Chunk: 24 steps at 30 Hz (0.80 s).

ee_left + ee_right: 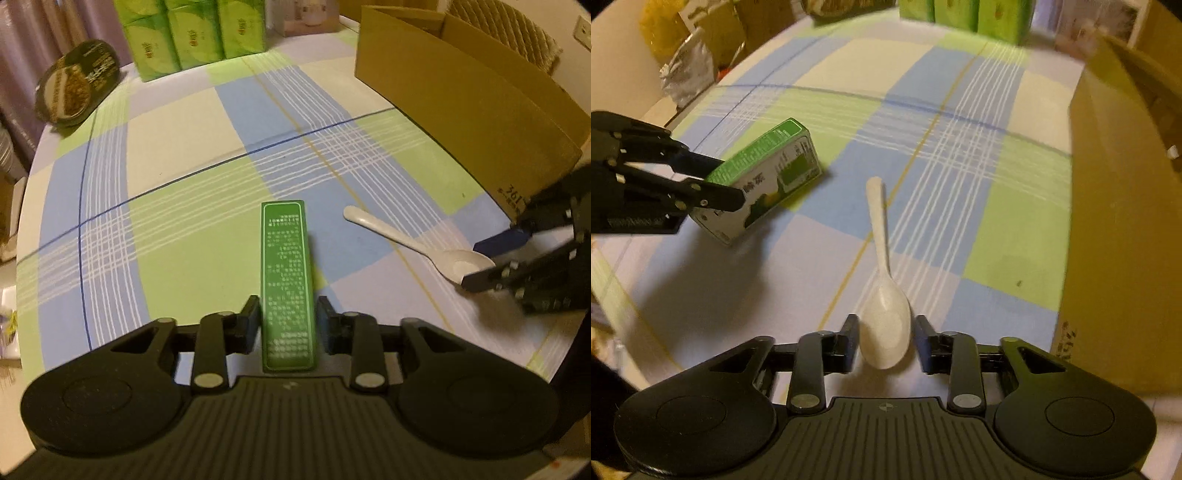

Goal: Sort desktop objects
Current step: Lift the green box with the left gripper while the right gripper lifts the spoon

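Green box: we see it lying long-ways on the checked tablecloth, its near end between the fingers of our left gripper.
Left gripper: our jaws stand a little apart; small gaps show on both sides of the box, so we are not pressing it. From the right wrist view the box rests on its narrow side and looks slightly tilted.
White spoon: it lies on the cloth to the right of the box, well apart from it, handle pointing away from us, bowl nearest.
Right gripper: our jaws sit partly open on either side of the spoon's bowl, with a gap on each side; we grip nothing.
Cardboard box: it stands open at the right edge of the table, near the spoon.
Far edge: green tissue packs and a dark round lid propped at the left.
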Motion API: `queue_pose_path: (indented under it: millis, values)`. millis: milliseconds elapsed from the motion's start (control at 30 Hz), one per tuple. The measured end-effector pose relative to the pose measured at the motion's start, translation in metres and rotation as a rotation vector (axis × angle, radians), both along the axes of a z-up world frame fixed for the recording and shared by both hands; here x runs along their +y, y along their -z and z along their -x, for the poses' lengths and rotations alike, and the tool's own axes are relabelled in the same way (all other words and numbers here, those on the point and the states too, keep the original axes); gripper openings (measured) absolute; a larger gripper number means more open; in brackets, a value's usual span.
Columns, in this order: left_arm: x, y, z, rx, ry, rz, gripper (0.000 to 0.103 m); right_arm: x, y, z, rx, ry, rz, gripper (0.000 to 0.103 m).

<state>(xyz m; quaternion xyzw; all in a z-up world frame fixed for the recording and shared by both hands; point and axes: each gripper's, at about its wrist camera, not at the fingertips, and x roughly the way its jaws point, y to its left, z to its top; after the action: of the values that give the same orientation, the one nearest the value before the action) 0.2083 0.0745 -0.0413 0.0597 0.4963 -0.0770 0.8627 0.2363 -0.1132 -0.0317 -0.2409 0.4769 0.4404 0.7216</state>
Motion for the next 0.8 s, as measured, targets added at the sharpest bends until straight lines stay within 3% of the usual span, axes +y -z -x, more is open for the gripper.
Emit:
queue_pose_path:
  millis: [33,167,333,500,800]
  values:
    - [0.000,-0.001,0.003,-0.014,-0.009,0.008,0.045,-0.007,-0.001,0.004,-0.032,0.002,-0.029,0.068]
    - [-0.008,0.002,0.010,-0.053,0.004,-0.057,0.051,-0.016,0.011,0.019,-0.127,-0.028,-0.090,0.071]
    - [-0.010,0.003,0.005,-0.074,0.038,-0.076,0.055,-0.014,0.015,0.025,-0.185,-0.100,-0.110,0.071]
    - [-0.010,0.000,-0.001,-0.091,0.055,-0.061,0.055,-0.017,0.019,0.016,-0.180,-0.085,-0.147,0.070]
    - [-0.010,0.007,-0.009,-0.077,0.081,-0.066,0.055,-0.018,0.026,0.015,-0.187,-0.105,-0.147,0.051]
